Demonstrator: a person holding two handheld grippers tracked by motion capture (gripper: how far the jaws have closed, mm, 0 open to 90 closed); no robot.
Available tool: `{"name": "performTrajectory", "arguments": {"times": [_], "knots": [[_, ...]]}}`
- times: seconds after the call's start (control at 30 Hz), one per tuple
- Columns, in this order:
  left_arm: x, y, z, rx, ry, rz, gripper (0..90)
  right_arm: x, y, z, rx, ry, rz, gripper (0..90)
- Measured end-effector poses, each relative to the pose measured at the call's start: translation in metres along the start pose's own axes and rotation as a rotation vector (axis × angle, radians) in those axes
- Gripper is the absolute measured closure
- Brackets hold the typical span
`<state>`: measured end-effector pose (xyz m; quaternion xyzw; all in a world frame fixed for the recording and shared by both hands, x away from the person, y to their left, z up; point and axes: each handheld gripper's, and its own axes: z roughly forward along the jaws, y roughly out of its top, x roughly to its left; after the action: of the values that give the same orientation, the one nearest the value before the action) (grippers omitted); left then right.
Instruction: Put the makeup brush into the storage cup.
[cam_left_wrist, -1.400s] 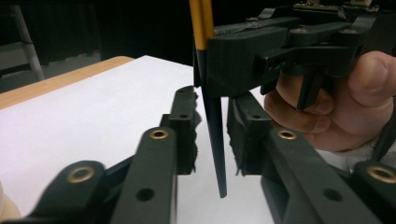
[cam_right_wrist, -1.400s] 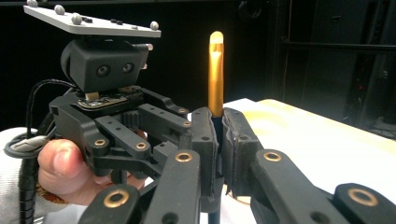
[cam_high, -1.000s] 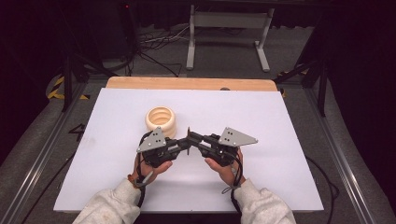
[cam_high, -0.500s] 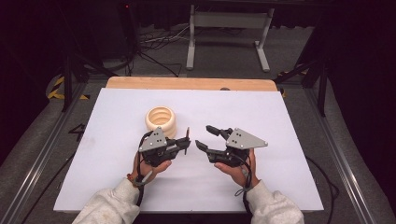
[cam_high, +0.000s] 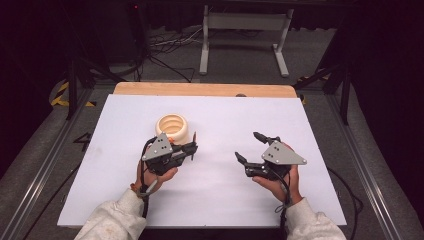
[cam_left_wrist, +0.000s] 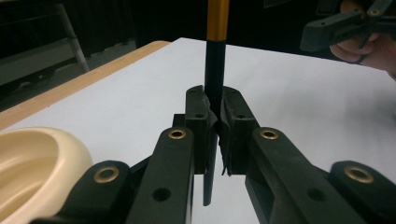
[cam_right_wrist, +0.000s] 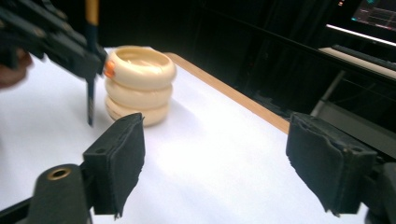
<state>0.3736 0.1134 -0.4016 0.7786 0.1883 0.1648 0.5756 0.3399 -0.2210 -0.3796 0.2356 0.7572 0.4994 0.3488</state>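
Left gripper clamped on upright black-and-orange pen, at 5 o'clock of cream ribbed holder. Right gripper jaws spread wide, empty, at 3 o'clock, well apart.

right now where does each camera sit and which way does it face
High view: above the person's side, looking forward and down on the white table; both forearms, left gripper, right gripper.
Left gripper view: rides the left gripper, looking along jaws shut on a black-and-orange pen.
Right gripper view: rides the open right gripper, facing the cream ribbed holder.
Shared: pen, holder.
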Motion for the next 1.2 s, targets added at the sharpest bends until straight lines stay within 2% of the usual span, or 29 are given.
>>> {"name": "performTrajectory", "arguments": {"times": [0.2, 0.33, 0.5, 0.63, 0.87, 1.03, 1.2], "knots": [[0.004, 0.002, -0.006, -0.011, 0.020, 0.003, 83.3, -0.006, -0.009, -0.009, 0.018, -0.027, 0.001, 14.7], [0.005, 0.003, -0.010, -0.022, 0.025, -0.006, 83.3, -0.008, -0.015, -0.012, 0.038, -0.062, -0.004, 12.6], [0.008, 0.003, -0.014, -0.021, 0.051, -0.011, 83.3, -0.009, -0.024, -0.017, 0.063, -0.066, -0.004, 9.5], [0.009, 0.006, -0.018, -0.028, 0.068, 0.007, 83.3, -0.011, -0.031, -0.019, 0.079, -0.073, 0.005, 8.3], [0.012, 0.010, -0.026, -0.037, 0.096, 0.018, 83.3, -0.014, -0.045, -0.026, 0.096, -0.079, 0.050, 7.5], [0.016, 0.013, -0.032, -0.053, 0.103, 0.019, 83.3, -0.013, -0.056, -0.028, 0.143, -0.081, 0.039, 6.5], [0.017, 0.018, -0.040, -0.067, 0.132, 0.032, 83.3, -0.012, -0.064, -0.030, 0.152, -0.101, 0.021, 7.2]]}}
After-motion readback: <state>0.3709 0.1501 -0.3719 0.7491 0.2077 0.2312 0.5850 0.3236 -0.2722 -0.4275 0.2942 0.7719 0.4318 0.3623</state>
